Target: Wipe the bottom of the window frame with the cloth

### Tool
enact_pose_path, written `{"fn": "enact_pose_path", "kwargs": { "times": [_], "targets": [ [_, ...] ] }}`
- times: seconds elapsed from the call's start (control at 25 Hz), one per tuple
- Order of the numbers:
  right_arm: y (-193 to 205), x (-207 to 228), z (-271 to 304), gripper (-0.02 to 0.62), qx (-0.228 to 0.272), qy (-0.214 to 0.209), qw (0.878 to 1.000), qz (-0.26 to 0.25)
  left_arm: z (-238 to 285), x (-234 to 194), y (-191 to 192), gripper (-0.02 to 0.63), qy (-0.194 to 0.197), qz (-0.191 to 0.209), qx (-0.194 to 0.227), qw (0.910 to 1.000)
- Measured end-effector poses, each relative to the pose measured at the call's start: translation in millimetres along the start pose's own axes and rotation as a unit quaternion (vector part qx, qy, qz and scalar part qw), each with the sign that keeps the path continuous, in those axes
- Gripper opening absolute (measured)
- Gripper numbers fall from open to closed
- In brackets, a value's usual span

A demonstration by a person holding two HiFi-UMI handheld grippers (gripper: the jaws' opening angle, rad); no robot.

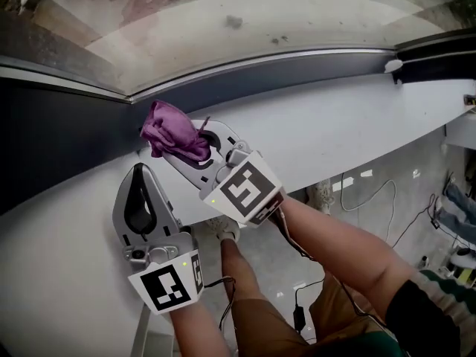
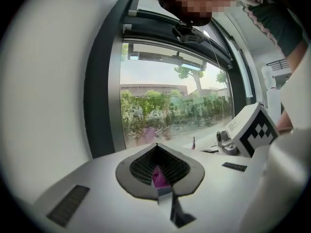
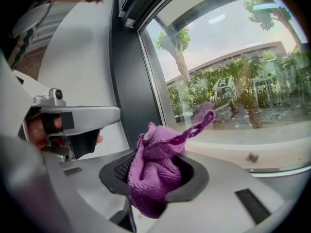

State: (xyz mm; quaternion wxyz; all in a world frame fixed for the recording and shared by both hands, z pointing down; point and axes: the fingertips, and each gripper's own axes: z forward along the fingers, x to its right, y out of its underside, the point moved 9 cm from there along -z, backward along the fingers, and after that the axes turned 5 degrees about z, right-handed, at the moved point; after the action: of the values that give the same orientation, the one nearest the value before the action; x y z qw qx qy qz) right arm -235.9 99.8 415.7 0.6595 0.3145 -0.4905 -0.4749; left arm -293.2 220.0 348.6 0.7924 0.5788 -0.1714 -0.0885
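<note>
A bunched purple cloth (image 1: 172, 131) (image 3: 155, 171) is clamped in my right gripper (image 1: 178, 146) (image 3: 153, 188), which is shut on it. In the head view the cloth sits against the dark grey bottom frame (image 1: 282, 73) of the window, near where that frame meets a wide dark panel (image 1: 59, 132). A loose loop of cloth sticks up toward the glass. My left gripper (image 1: 139, 171) (image 2: 163, 178) hovers over the white sill (image 1: 349, 125) just below and left of the cloth. Its jaws are shut with nothing clamped, and a purple sliver shows in their gap.
A small white fitting (image 1: 393, 67) sits on the frame at the far right. Below the sill edge are the floor with cables (image 1: 372, 199) and the person's legs. Outside the glass (image 3: 228, 86) are trees and buildings.
</note>
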Motion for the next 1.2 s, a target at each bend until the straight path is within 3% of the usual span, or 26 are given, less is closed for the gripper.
{"fn": "enact_pose_path", "kwargs": {
  "times": [0.28,0.76,0.88,1.2],
  "targets": [
    [15.0,5.6,51.2,0.146,-0.014,-0.017,1.0,0.002,6.8,-15.0,17.9,0.003,-0.012,-0.026,-0.008,0.9995],
    [46.2,25.0,92.9,0.146,-0.075,-0.011,0.996,0.036,10.0,-29.2,30.6,0.003,-0.027,-0.027,-0.024,0.999],
    [62.4,32.9,96.7,0.146,-0.114,0.004,0.993,0.039,9.8,-27.0,34.2,0.003,-0.027,-0.03,-0.032,0.9987],
    [63.3,35.5,93.6,0.146,-0.127,0.007,0.992,0.025,14.6,-24.4,36.6,0.003,-0.022,-0.036,-0.041,0.9983]
  ]
}}
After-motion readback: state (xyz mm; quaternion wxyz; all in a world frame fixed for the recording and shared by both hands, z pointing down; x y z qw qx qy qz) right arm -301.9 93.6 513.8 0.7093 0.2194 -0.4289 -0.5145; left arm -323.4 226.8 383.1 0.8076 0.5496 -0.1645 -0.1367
